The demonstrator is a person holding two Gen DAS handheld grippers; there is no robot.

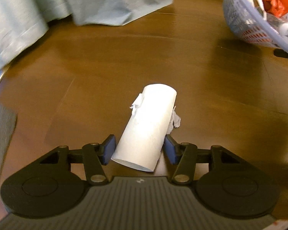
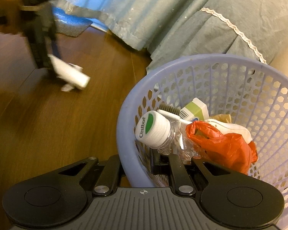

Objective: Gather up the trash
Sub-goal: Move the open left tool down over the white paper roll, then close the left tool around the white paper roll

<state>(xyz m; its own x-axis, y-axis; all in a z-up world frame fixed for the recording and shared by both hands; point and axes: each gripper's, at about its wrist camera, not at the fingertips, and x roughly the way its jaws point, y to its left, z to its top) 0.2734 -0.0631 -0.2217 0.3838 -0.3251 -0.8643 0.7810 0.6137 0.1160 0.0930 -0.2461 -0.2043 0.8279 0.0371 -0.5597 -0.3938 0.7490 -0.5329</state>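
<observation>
One tube [image 1: 146, 126] is all I have at my left gripper [image 1: 139, 149]: a white cardboard roll core with torn paper scraps clinging to both its sides. It sits between the two blue pads [image 1: 108, 149], which stand about half closed and flank its near end; the left pad touches the tube, but I cannot tell whether the right one presses it or only stands beside it. The tube tilts away from me over the floor [image 1: 86, 76], its far end toward the upper right.

One basket [image 2: 124, 134], lilac plastic with a perforated wall, is the only bin I see. My right gripper [image 2: 138, 164] is nearly closed on its near rim, one finger outside the wall and one inside. In the basket I count one clear bottle [image 2: 169, 140] with a white and green cap [image 2: 150, 128], one orange bag [image 2: 220, 145], one small green and white carton [image 2: 194, 109], and one white brush-like piece [image 2: 170, 116] with grey bristles; more may lie underneath, hidden.

From the right wrist view the left gripper [image 2: 53, 71] and tube [image 2: 73, 74] are blurred, well apart from the basket, up and to the left of it.

Room: brown floor runs open between tube and basket, with nothing lying on it in either view. Pale green cloth [image 1: 105, 2] hangs down to the floor along the far edge, and in the right view its folds [image 2: 182, 25] come close behind the basket rim. A grey-green surface [image 1: 0, 134] closes the left edge of the left view.
</observation>
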